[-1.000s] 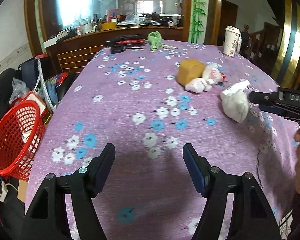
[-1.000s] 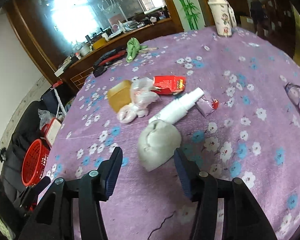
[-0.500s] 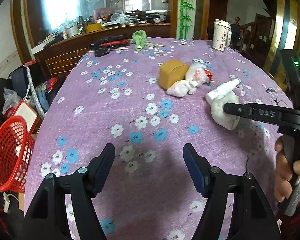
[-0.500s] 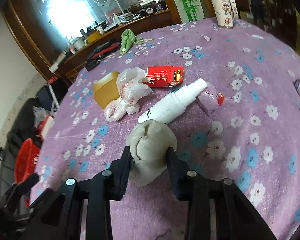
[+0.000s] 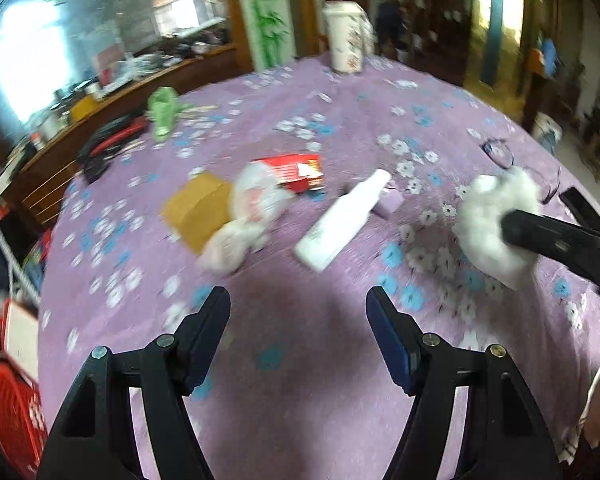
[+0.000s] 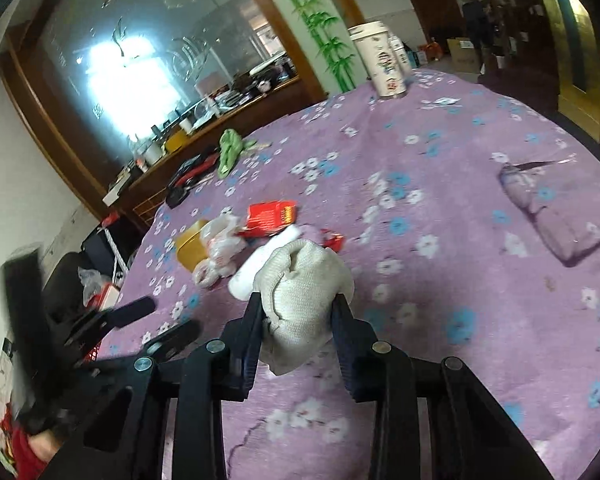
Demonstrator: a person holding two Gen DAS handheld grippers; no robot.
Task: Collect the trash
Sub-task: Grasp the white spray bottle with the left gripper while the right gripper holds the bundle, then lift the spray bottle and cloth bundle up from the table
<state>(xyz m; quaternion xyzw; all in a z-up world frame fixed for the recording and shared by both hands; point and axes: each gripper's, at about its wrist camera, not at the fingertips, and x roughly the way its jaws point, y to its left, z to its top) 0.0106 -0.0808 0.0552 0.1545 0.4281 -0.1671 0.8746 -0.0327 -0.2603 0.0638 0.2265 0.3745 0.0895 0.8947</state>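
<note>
Covering nearly all the ground ahead of both sets of jaws, the purple flowered tablecloth [image 6: 460, 200] carries a cluster of litter. Beyond the left gripper [image 5: 298, 336], whose jaws stand wide apart with nothing between them, lie a brown box [image 5: 198, 210], a crumpled plastic bag [image 5: 252, 208], a white bottle [image 5: 342, 220] and a red carton [image 5: 296, 168]. Squeezed between the pads of the right gripper [image 6: 296, 316], raised off the cloth, sits the wadded grey-white rag [image 6: 304, 284].
</note>
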